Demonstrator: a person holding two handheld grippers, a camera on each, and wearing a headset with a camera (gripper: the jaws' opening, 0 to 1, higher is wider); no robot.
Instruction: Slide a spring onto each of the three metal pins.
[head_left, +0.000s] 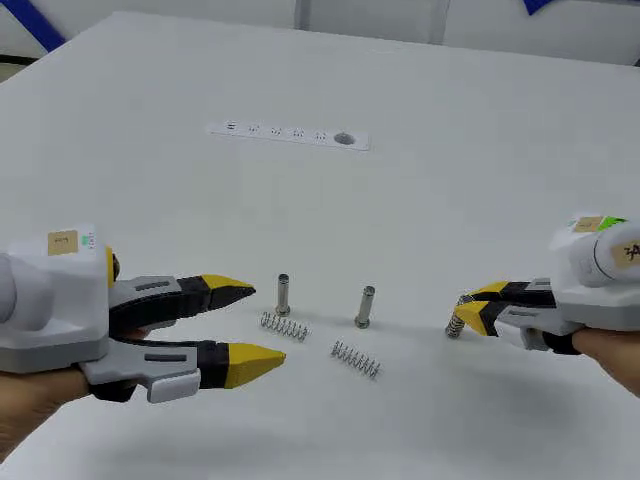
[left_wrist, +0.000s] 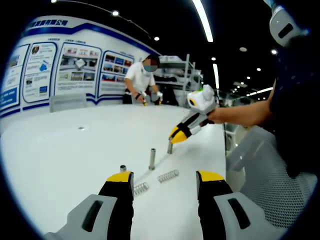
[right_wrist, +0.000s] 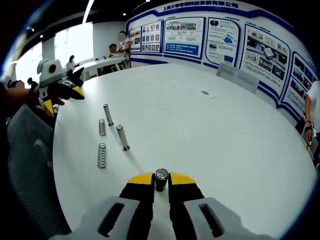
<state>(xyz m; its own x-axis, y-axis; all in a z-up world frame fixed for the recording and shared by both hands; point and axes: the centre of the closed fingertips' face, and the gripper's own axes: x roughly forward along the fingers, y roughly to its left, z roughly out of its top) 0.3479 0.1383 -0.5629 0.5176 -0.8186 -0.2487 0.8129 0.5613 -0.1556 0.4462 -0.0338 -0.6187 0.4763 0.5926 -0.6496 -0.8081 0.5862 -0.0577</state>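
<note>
Two bare metal pins (head_left: 283, 293) (head_left: 366, 305) stand upright on the white table (head_left: 330, 210). Two springs (head_left: 284, 325) (head_left: 356, 359) lie flat in front of them. A third pin (head_left: 456, 325), with spring coils around its lower part, stands at the right. My right gripper (head_left: 472, 310) is shut on its top, seen as a dark round end (right_wrist: 161, 177) between the yellow tips. My left gripper (head_left: 245, 322) is open and holds nothing, just left of the nearer pin and spring. In its own view the left gripper (left_wrist: 165, 176) faces a pin (left_wrist: 152, 158) and a spring (left_wrist: 168, 175).
A white power strip (head_left: 290, 134) lies flat farther back on the table. A person (left_wrist: 140, 82) stands at the far side of the room. The table's near edge runs just below the grippers.
</note>
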